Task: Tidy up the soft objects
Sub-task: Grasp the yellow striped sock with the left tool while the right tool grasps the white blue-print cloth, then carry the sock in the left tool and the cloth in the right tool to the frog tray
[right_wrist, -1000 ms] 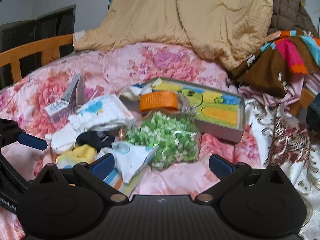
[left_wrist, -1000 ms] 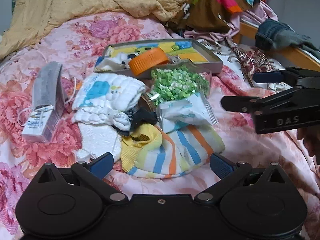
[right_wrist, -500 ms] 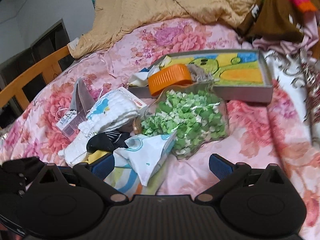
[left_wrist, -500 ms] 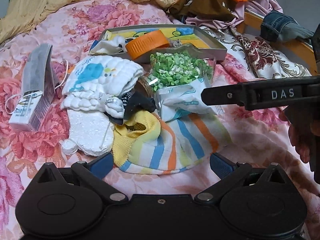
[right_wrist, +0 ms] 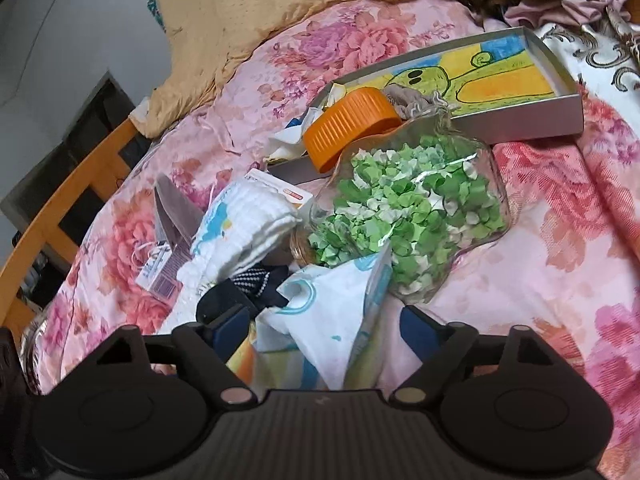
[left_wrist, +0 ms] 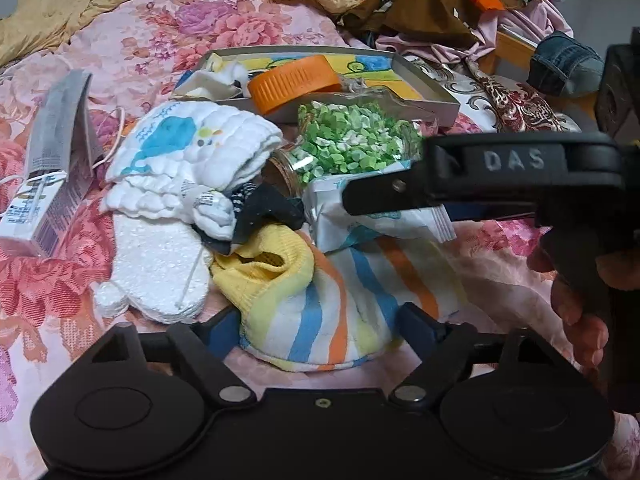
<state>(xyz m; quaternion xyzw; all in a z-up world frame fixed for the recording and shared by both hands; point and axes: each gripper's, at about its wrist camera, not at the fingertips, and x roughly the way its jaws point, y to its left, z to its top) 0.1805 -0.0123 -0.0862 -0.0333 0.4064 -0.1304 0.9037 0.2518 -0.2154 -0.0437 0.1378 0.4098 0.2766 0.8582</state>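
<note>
A yellow cloth with blue and orange stripes [left_wrist: 332, 292] lies at the near edge of a pile on the flowered bedspread [left_wrist: 52, 280]. My left gripper [left_wrist: 320, 330] straddles it; its jaws are closing and the pads are not pressing on it. A white packet with blue print [right_wrist: 320, 304] leans on the cloth. My right gripper [right_wrist: 324, 328] is around this packet with its jaws closing, pads not gripping it. In the left wrist view the right gripper [left_wrist: 352, 200] comes in from the right over the packet [left_wrist: 360, 216], held by a hand [left_wrist: 580, 312].
The pile also holds a white whale-print cloth [left_wrist: 192, 148], a black sock [left_wrist: 264, 208], a white foam piece [left_wrist: 156, 264] and a jar of green paper stars [right_wrist: 408, 208]. Behind are an orange lid [right_wrist: 352, 128], a grey box [right_wrist: 560, 108], a carton [left_wrist: 48, 184] and heaped clothes [left_wrist: 460, 0].
Both grippers have come down closer to the pile and their jaws have narrowed. The right gripper has rolled and swung left over the white packet.
</note>
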